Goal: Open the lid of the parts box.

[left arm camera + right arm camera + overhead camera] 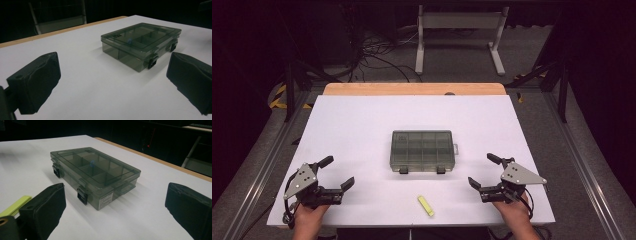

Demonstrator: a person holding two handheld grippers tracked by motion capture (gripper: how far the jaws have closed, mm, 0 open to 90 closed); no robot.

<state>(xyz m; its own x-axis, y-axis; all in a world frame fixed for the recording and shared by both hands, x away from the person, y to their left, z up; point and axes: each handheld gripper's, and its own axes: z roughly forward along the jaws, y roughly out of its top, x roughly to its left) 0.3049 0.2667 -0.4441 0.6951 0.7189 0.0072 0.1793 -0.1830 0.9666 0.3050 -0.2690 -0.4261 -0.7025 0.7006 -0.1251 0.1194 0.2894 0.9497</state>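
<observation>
A smoky-clear compartment box [422, 150] lies shut in the middle of the white table, two dark latches on its near side. In the left gripper view the box [141, 42] shows a small blue item under its lid; the right gripper view has the box [95, 173] with the same blue speck. A yellow-green stick [426, 205] lies near the front edge, and its end [15, 206] peeks in at the right gripper view's left. My left gripper [337, 172] stands open at the front left. My right gripper [482, 171] stands open at the front right. Both are empty and apart from the box.
The white table top [362, 125] ends in a wooden strip [412, 89] at the far side. Beyond it on the dark floor stand a white frame [459, 35] and loose cables [377, 50]. Metal rails run along both sides of the table.
</observation>
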